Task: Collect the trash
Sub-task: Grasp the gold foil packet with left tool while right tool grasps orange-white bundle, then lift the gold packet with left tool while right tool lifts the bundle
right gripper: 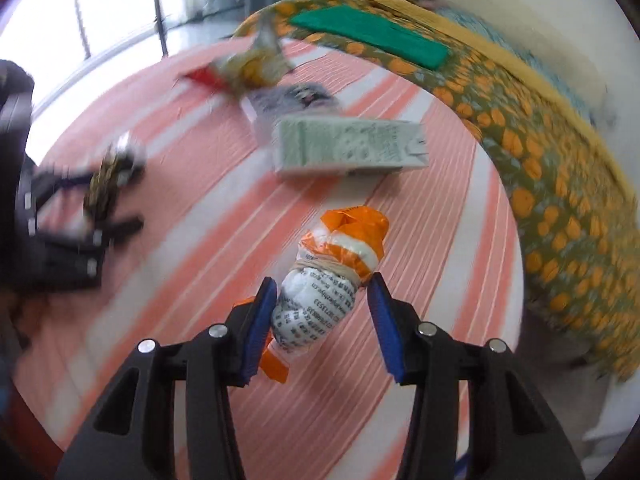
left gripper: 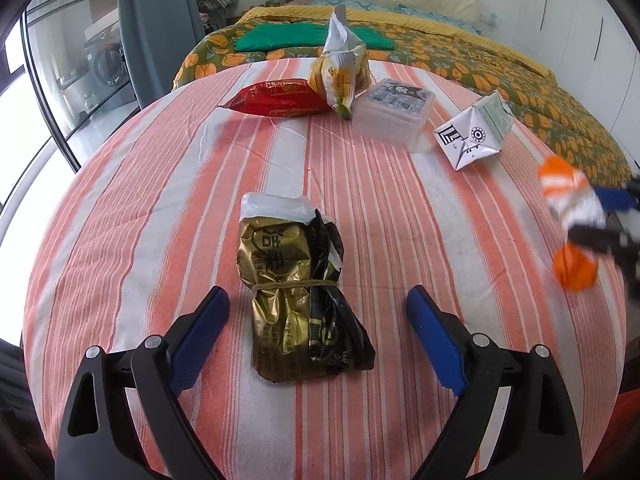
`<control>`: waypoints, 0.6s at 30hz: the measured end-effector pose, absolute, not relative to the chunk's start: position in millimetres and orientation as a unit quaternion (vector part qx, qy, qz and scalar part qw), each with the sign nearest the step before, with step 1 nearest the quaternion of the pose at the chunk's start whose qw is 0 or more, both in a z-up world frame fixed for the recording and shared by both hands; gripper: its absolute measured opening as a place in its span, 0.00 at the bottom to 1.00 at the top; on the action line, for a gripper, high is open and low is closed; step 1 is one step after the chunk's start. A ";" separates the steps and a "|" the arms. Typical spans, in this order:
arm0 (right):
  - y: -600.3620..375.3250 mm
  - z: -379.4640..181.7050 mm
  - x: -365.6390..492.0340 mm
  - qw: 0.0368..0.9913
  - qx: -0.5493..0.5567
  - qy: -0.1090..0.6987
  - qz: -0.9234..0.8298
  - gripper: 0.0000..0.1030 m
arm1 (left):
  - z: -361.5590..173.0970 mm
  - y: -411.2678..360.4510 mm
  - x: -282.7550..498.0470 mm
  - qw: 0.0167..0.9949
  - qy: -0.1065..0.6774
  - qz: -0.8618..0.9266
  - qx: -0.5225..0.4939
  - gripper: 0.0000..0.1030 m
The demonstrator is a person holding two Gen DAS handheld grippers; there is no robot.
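The collecting is under way. The right tongs (right gripper: 322,300) are clenched on the orange-and-white bundle (right gripper: 336,276), tied with a rubber band. In the left wrist view it seems to hang just clear of the striped worktop (left gripper: 160,184), though blur makes that uncertain. The left tongs (left gripper: 318,336) stand released, straddling the gold-and-black packet (left gripper: 296,296), which lies on the worktop between the pads without touching them. The next move likely calls for closing on that packet near its own rubber band. Farther off lie a red wrapper (left gripper: 280,98), a yellow snack bag (left gripper: 340,68), a clear plastic box (left gripper: 394,110) and a white carton (left gripper: 476,130). Print shows on both held and waiting items, but none reads clearly.
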State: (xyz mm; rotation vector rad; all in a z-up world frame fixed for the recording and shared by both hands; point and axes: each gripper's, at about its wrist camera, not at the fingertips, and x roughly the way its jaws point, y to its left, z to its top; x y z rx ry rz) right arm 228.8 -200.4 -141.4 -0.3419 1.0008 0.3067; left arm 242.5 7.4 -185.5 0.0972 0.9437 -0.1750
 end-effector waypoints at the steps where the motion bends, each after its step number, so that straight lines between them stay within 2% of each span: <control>1: -195.1 -145.5 220.7 0.854 -0.165 0.468 0.156 0.47 | -185.5 7.4 242.5 0.886 0.454 -0.084 0.047 0.86; 2: -193.6 -148.5 214.0 0.859 -0.160 0.458 0.163 0.49 | -185.4 7.5 242.6 0.886 0.454 -0.084 0.047 0.86; 3: -190.9 -151.5 209.7 0.864 -0.146 0.450 0.174 0.63 | -185.4 7.5 242.6 0.886 0.454 -0.085 0.046 0.86; 4: -190.6 -155.6 206.8 0.867 -0.127 0.447 0.179 0.68 | -185.4 7.6 242.6 0.886 0.454 -0.085 0.045 0.86; 9: -196.2 -184.2 204.3 0.875 -0.039 0.452 0.169 0.70 | -185.3 7.7 241.6 0.886 0.454 -0.089 0.043 0.89; 15: -191.7 -183.3 199.5 0.884 -0.035 0.441 0.154 0.71 | -185.8 6.7 240.4 0.885 0.455 -0.092 0.045 0.91; 18: -194.5 -183.8 197.1 0.884 -0.037 0.443 0.145 0.76 | -186.0 6.3 239.3 0.882 0.457 -0.099 0.052 0.92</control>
